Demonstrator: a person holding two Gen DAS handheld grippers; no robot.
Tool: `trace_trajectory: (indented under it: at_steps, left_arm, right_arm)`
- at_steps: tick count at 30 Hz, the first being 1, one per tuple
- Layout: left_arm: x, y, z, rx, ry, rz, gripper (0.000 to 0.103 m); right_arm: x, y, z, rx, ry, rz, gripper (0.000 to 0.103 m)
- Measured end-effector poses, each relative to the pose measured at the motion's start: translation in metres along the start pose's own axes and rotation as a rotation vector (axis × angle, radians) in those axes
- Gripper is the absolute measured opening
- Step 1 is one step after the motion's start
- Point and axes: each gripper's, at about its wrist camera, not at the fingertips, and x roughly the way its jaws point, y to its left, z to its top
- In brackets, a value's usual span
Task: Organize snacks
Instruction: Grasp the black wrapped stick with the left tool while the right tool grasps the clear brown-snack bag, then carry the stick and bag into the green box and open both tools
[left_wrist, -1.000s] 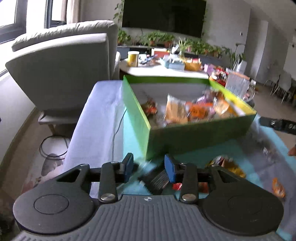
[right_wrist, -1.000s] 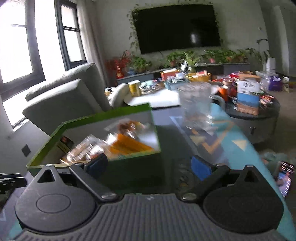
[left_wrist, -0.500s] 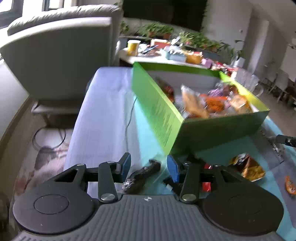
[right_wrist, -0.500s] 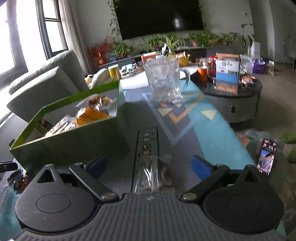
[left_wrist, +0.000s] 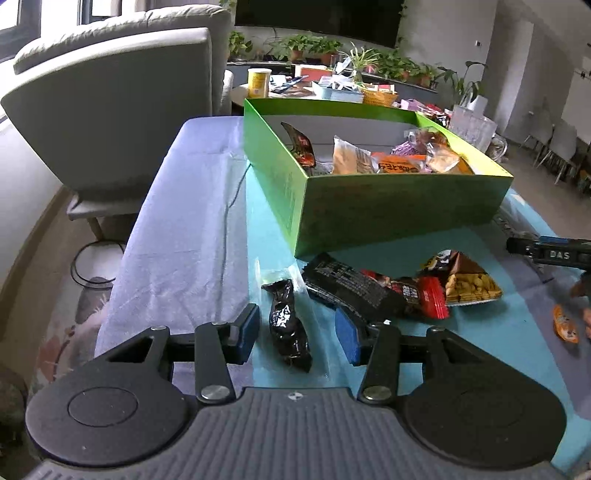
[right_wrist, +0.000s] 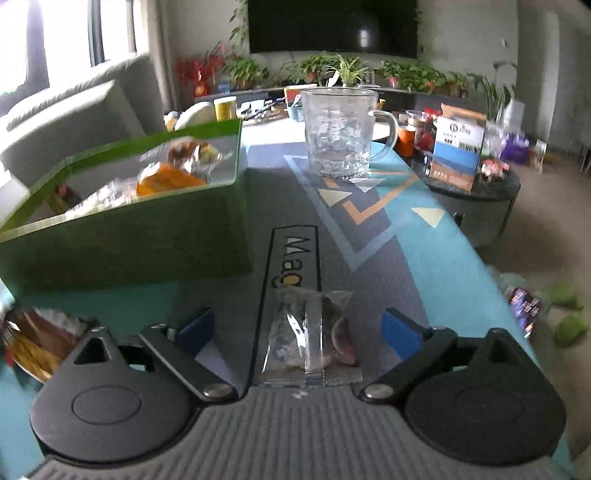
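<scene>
I have the left hand-held gripper (left_wrist: 297, 334) open astride a dark sweet (left_wrist: 288, 325), ready to pinch it. The right hand-held gripper (right_wrist: 297, 330) stands open around a clear packet (right_wrist: 310, 341). Both lie on the counter (left_wrist: 480, 332) by my edge, before the green box (left_wrist: 369, 206), half filled.
</scene>
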Motion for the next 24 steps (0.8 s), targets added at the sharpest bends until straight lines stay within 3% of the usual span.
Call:
trace_trajectory:
  at_steps: [7,11,12,13,14,16,20,24]
  left_arm:
    - [0.003,-0.004,0.004,-0.077,0.001,0.043,0.046]
    - [0.005,-0.009,0.003,-0.043,0.0,0.066,0.046]
    - [0.005,-0.011,0.003,-0.031,-0.001,0.071,0.044]
    - [0.005,-0.012,0.002,-0.022,-0.006,0.077,0.033]
    - [0.004,-0.012,0.001,-0.02,-0.011,0.073,0.029]
    - [0.0,-0.008,0.001,-0.053,-0.017,0.041,0.028]
    - [-0.019,-0.012,0.007,-0.025,-0.088,0.063,0.028]
    - [-0.038,-0.016,0.018,-0.03,-0.146,0.028,0.028]
  right_arm:
    - [-0.008,-0.007,0.003,0.04,0.003,0.038,0.044]
    - [-0.011,-0.008,0.002,0.06,0.002,0.063,0.044]
    - [-0.01,-0.008,0.002,0.063,0.002,0.068,0.044]
    - [-0.011,-0.007,0.002,0.069,0.0,0.074,0.044]
    - [-0.013,-0.007,0.003,0.074,-0.005,0.08,0.044]
    - [-0.016,-0.007,0.004,0.078,-0.017,0.089,0.044]
    - [-0.027,-0.005,0.01,0.081,-0.056,0.109,0.044]
    - [-0.04,-0.002,0.019,0.085,-0.106,0.137,0.044]
